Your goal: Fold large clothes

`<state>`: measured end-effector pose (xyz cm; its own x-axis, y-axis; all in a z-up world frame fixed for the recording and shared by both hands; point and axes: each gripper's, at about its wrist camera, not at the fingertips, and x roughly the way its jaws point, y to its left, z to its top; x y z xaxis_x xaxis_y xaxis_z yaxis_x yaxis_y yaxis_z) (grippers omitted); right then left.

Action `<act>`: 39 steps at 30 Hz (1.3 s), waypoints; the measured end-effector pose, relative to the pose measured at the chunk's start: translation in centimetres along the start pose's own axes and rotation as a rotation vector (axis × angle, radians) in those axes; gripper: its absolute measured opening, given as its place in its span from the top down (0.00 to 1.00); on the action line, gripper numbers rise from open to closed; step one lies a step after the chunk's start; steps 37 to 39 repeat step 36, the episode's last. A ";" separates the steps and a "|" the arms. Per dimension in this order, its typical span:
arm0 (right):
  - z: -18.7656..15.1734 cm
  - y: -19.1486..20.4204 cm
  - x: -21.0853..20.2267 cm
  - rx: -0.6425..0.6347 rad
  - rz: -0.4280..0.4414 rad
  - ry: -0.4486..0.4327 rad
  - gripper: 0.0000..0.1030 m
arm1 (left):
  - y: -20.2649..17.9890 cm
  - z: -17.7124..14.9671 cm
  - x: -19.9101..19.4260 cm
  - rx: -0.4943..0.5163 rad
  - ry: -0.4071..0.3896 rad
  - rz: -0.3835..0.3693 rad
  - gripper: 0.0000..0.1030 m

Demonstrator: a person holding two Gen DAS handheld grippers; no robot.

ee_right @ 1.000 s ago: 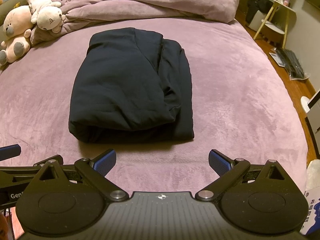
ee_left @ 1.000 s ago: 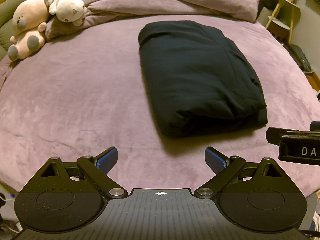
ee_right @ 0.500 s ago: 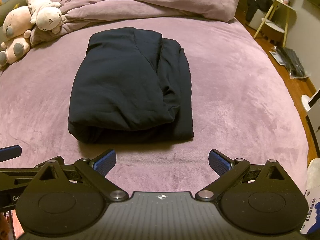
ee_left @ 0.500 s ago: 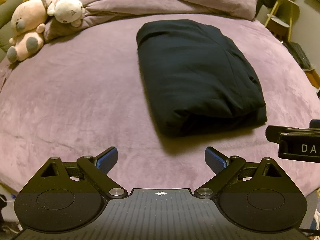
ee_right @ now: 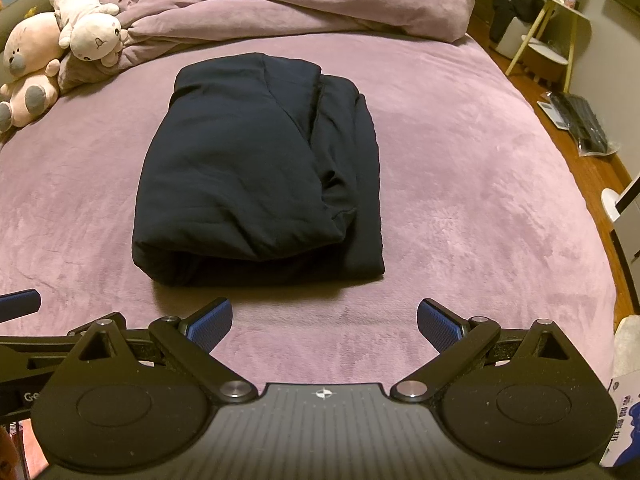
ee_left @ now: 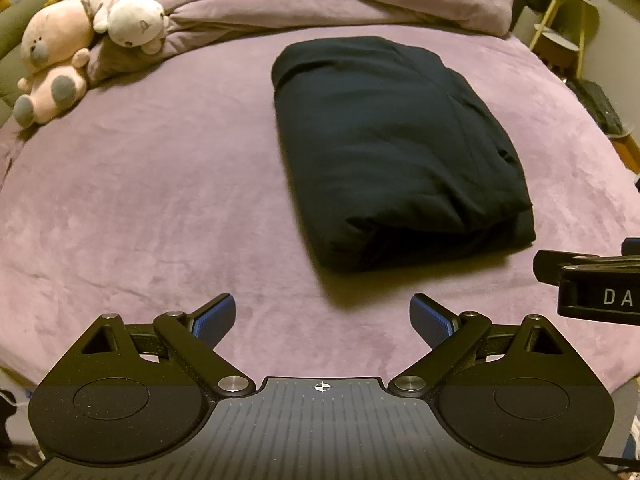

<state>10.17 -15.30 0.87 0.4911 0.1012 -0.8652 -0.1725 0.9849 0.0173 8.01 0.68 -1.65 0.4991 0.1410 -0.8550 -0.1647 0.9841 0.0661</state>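
Observation:
A dark navy garment (ee_left: 396,152) lies folded into a thick rectangle in the middle of the purple bed (ee_left: 140,200); it also shows in the right wrist view (ee_right: 256,168). My left gripper (ee_left: 322,316) is open and empty, held above the bed just short of the garment's near edge. My right gripper (ee_right: 324,320) is open and empty, also just short of the near edge. Each gripper's side shows at the edge of the other's view.
A bunched purple duvet (ee_right: 304,4) lies across the bed's far end. Two plush toys (ee_left: 80,48) sit at the far left. A yellow-legged side table (ee_right: 552,24) and a keyboard (ee_right: 580,120) on the wooden floor are at the right.
Both grippers have barely moved; the views shifted slightly. The garment lies as it did.

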 end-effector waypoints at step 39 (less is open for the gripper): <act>-0.5 0.2 0.1 -0.006 -0.038 -0.004 0.04 | -0.1 -0.5 -0.3 0.034 -0.028 -0.013 0.05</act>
